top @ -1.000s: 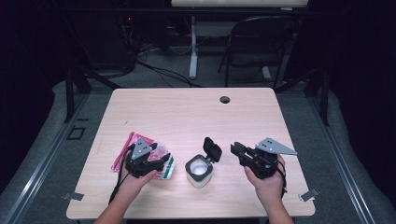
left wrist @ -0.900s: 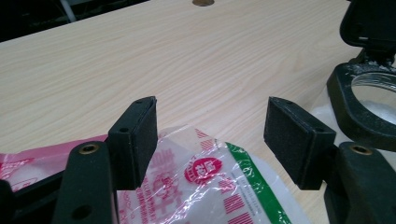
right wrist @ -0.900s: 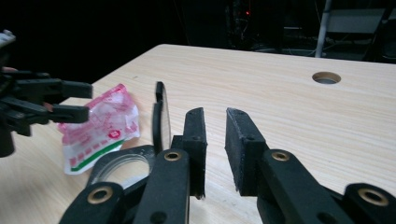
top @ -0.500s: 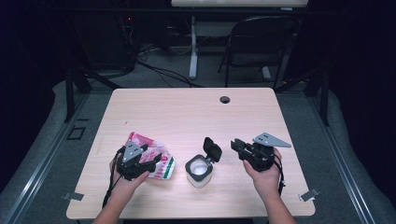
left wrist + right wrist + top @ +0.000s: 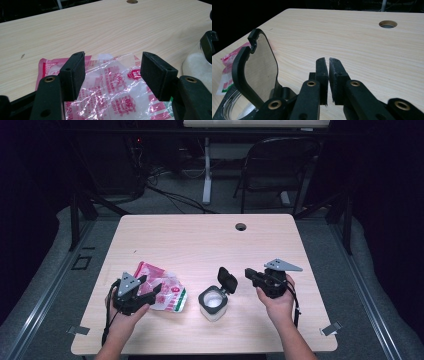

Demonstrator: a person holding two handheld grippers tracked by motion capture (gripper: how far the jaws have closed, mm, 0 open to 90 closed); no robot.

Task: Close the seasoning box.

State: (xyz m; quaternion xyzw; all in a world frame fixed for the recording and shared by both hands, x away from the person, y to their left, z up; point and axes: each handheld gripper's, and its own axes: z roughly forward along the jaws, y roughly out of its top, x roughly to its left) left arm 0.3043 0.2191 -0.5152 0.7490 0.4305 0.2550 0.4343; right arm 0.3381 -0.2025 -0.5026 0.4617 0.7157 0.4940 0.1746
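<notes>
The surface (image 5: pixel 200 240) is pale wood grain with rounded corners, sitting mid-frame in the high view on grey carpet, with a round cable hole (image 5: pixel 241 226) near its far edge. Behind it the room is dark: cables trail on the floor at upper left, a white post stands at upper centre, and a black folding chair (image 5: pixel 277 165) is at upper right.

At lower left the left claw (image 5: pixel 150 292) hovers spread over a crinkled clear and pink packet (image 5: pixel 167 290) printed in red, with nothing pinched; its near edge is cut off in the left gripper view, and the print is too small to read. At lower centre stands a clear jar (image 5: pixel 214 304) with white contents, its black hinged lid (image 5: pixel 227 280) flipped up; in the right gripper view the jar is cut off by the lower left corner. At lower right the right claw (image 5: pixel 248 272) has just been closing and is pressed nearly together on nothing, just beside the lid, not touching it.
</notes>
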